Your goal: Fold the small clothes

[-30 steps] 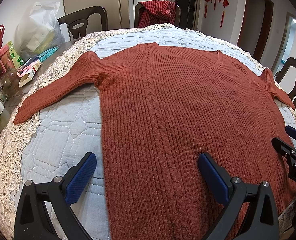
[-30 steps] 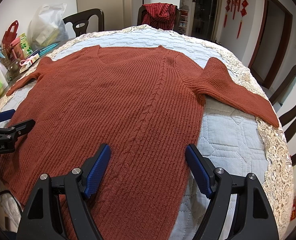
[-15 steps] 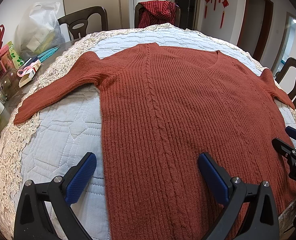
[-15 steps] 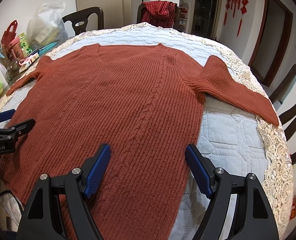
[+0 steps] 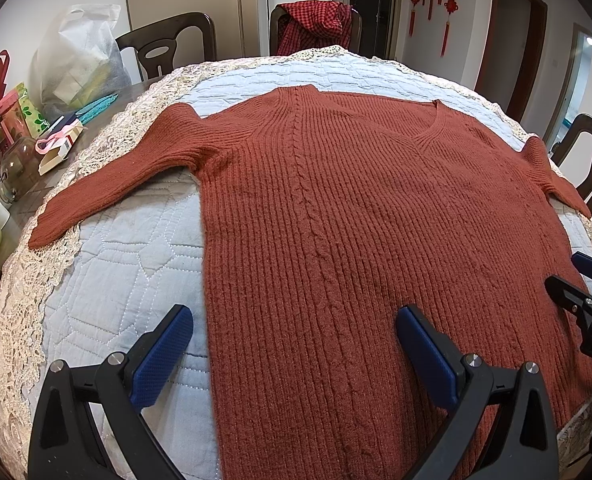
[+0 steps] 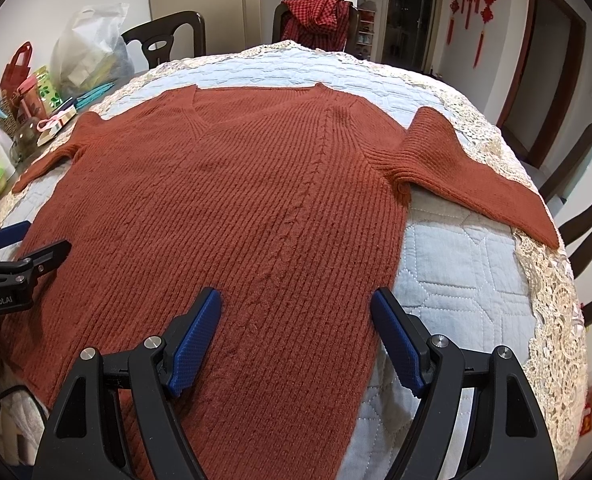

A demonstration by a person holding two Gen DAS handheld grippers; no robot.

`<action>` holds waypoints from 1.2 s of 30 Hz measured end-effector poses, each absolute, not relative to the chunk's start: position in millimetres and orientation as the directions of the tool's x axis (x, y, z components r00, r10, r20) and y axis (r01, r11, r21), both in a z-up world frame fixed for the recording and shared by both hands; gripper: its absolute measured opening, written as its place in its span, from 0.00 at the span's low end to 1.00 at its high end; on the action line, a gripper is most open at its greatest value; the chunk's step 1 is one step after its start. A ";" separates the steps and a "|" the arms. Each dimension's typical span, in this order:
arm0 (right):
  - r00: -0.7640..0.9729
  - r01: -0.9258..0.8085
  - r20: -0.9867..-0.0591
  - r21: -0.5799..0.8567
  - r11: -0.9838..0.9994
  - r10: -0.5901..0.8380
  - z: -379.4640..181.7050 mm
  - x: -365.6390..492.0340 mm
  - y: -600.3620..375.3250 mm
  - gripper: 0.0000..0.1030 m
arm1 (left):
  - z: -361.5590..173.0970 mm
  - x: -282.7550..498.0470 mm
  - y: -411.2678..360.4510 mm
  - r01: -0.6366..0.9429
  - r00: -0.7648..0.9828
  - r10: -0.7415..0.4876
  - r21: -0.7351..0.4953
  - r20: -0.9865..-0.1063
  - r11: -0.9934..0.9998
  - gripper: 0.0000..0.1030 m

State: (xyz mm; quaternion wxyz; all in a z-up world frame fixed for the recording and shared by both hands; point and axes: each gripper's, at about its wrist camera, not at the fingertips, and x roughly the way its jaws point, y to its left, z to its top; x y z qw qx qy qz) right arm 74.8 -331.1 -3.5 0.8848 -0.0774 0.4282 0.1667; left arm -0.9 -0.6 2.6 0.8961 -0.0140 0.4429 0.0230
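A: Two sets of tongs, left (image 5: 294, 354) and right (image 6: 296, 342), both spread wide, gripping nothing.

B: And the rust-red ribbed knit sweater (image 5: 360, 232)?

A: Flat, sleeves outstretched, on the desk's pale blue quilted cover (image 5: 128, 280).

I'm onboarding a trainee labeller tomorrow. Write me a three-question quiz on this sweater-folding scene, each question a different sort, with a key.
1. True or false: the rust-red ribbed knit sweater lies spread flat, both sleeves out to the sides.
2. The left gripper is: A) open, holding nothing; B) shut on a sleeve; C) shut on the hem.
3. Fill in: the sweater rests on a pale blue ____ cloth with a lace border.

Key: 1 true; 2 A; 3 quilted.
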 end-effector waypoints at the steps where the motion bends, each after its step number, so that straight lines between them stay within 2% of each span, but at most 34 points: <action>1: 0.576 -0.361 -0.784 0.009 0.933 0.230 -3.4 75.0 -331.4 0.75 | 2.7 -0.7 -0.6 -0.054 0.607 0.029 -0.004 -0.795 0.999 1.00; 23: 0.568 -0.379 -0.784 0.019 0.925 0.249 -0.6 73.2 -331.5 0.75 | 2.6 -3.1 2.2 -0.043 0.603 -0.003 -0.036 -0.798 0.998 0.99; 30: 0.554 -0.408 -0.780 0.050 0.912 0.291 8.7 71.9 -325.1 0.75 | 12.6 1.4 28.0 -0.090 0.640 -0.008 -0.086 -0.769 0.992 0.93; 34: 0.551 -0.444 -0.766 0.068 0.894 0.332 14.5 74.9 -311.8 0.75 | 14.7 11.0 62.2 -0.169 0.646 0.019 -0.119 -0.763 0.978 0.85; 36: 0.551 -0.458 -0.758 0.073 0.886 0.348 17.2 77.5 -306.1 0.75 | 15.9 12.3 79.5 -0.216 0.653 0.038 -0.138 -0.756 0.967 0.85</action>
